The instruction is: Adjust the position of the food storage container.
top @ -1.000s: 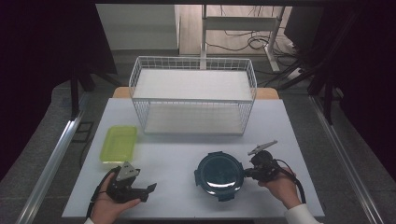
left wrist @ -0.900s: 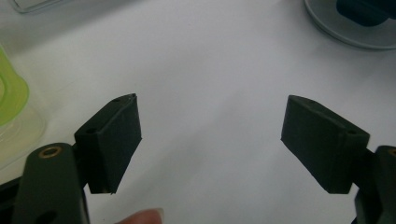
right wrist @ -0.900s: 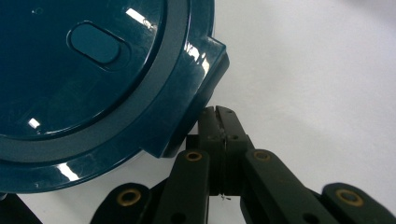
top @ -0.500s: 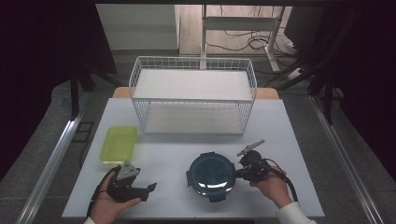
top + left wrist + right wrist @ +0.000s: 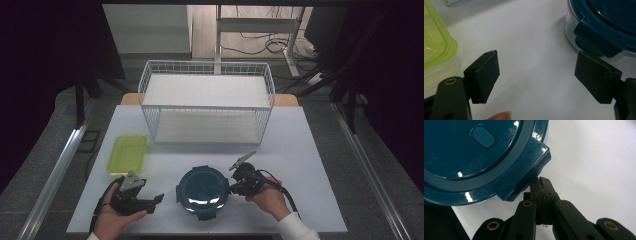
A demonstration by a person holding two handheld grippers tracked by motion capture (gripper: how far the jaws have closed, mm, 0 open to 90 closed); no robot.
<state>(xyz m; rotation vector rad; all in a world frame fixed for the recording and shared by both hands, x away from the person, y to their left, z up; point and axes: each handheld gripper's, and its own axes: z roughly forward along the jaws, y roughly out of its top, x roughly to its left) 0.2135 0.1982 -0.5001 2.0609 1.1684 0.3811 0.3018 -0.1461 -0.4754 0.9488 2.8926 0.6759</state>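
since a second ago the round blue-lidded container (image 5: pixel 202 192) and the right tool (image 5: pixel 238 181) beside it have slid left across the white tabletop (image 5: pixel 310 150), nearer the left tool (image 5: pixel 150 201). from above, the container sits at the front middle, a green tub (image 5: pixel 128 153) back-left and a wire basket (image 5: pixel 207 102) behind. the left tool's view shows its jaws wide apart, holding nothing, the container's latch (image 5: pixel 596 43) just beyond one jaw. the right tool's view shows its jaws pressed together, their tips against a lid tab (image 5: pixel 534 167) — whether anything is pinched is hard to tell. a harder push could skid or tip the container — nothing braces its far side.
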